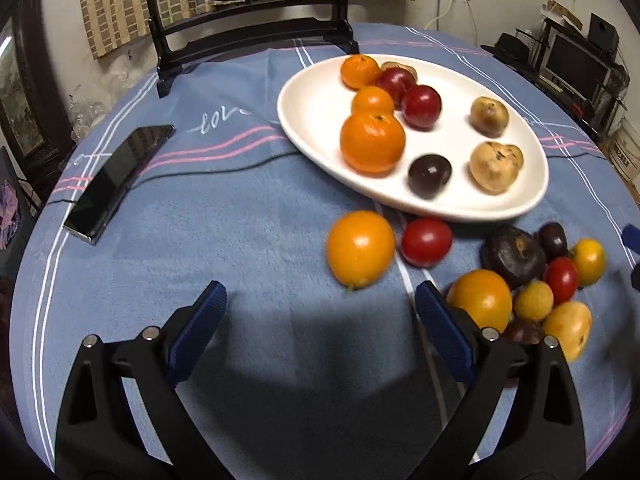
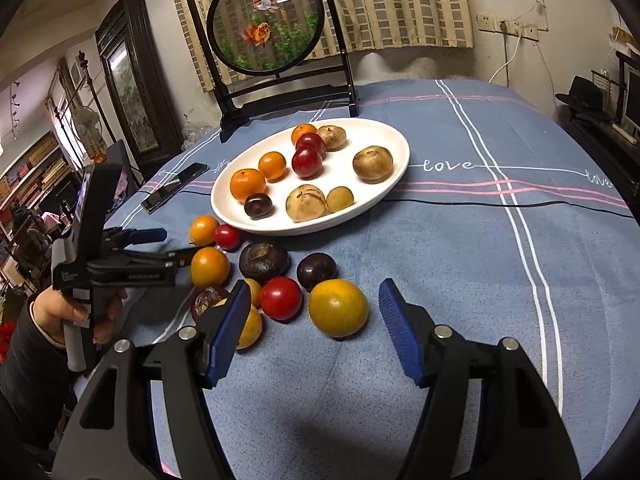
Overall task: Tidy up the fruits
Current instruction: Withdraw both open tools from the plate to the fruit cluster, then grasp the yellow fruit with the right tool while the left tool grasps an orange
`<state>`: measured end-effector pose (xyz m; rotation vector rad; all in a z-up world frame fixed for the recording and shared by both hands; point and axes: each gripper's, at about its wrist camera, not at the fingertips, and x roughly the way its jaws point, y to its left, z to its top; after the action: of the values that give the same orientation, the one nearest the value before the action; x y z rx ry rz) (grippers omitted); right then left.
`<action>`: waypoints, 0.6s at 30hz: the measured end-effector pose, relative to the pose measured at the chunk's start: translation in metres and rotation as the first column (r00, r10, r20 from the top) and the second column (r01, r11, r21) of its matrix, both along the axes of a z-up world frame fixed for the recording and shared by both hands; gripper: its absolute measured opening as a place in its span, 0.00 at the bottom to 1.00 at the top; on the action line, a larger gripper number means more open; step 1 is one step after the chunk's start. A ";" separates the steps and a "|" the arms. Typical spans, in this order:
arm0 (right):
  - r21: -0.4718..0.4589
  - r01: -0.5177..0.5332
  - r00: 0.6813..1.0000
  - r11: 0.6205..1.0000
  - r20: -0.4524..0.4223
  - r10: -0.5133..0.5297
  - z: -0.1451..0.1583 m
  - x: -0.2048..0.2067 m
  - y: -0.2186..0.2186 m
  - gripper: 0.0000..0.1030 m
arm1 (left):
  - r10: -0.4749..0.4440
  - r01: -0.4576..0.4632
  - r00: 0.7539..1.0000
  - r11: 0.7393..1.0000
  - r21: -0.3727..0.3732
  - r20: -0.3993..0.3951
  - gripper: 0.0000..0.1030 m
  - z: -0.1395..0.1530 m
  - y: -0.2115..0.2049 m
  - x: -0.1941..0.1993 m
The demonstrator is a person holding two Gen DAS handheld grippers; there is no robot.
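A white oval plate [image 1: 304,120] [image 2: 224,204] on the blue tablecloth holds several fruits: oranges, red plums, tan fruits and a dark plum. More fruit lies loose on the cloth in front of it. My left gripper [image 1: 320,300] is open and empty, just short of a loose orange [image 1: 360,248] and a red tomato [image 1: 426,241]. My right gripper [image 2: 314,298] is open and empty, its tips either side of a yellow-orange fruit [image 2: 338,307], beside a red tomato [image 2: 281,297]. The left gripper [image 2: 160,246] shows in the right wrist view, held by a hand.
A black phone [image 1: 116,180] with a thin black cable lies left of the plate. A round framed picture on a black stand [image 2: 266,24] stands at the table's far edge. A dark round fruit [image 2: 264,261] and a dark plum [image 2: 316,270] lie among the loose fruit.
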<state>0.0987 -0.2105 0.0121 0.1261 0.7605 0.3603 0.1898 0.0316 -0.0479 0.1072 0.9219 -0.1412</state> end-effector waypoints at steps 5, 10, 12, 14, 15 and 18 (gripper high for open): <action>0.010 0.007 1.000 1.000 -0.006 -0.007 -0.002 -0.001 -0.006 0.65 | -0.010 0.010 1.000 1.000 0.009 -0.026 0.72 -0.005 -0.004 0.017; 0.010 0.019 1.000 1.000 -0.021 -0.019 -0.005 0.001 -0.010 0.65 | -0.044 0.044 0.999 0.999 -0.019 -0.014 0.48 -0.003 -0.013 0.021; -0.005 0.027 0.999 1.000 -0.038 -0.027 -0.008 0.004 -0.009 0.65 | -0.075 0.075 0.997 0.996 -0.038 -0.003 0.35 -0.002 -0.017 0.021; -0.046 0.043 0.997 0.998 -0.061 -0.046 -0.013 0.006 -0.007 0.65 | -0.077 0.077 0.997 0.997 -0.017 0.012 0.35 -0.002 -0.020 0.018; -0.067 0.046 0.996 0.997 -0.068 -0.050 -0.015 0.008 -0.007 0.65 | -0.081 0.081 0.997 0.997 -0.015 0.014 0.35 -0.002 -0.021 0.016; -0.129 0.035 0.994 0.991 -0.100 -0.048 -0.023 0.010 -0.003 0.65 | -0.068 0.069 0.997 0.997 -0.041 0.019 0.35 0.003 -0.018 0.010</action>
<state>0.1082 -0.2132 -0.0109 0.0408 0.8796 0.2660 0.2003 0.0141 -0.0449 0.1010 0.8974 -0.2230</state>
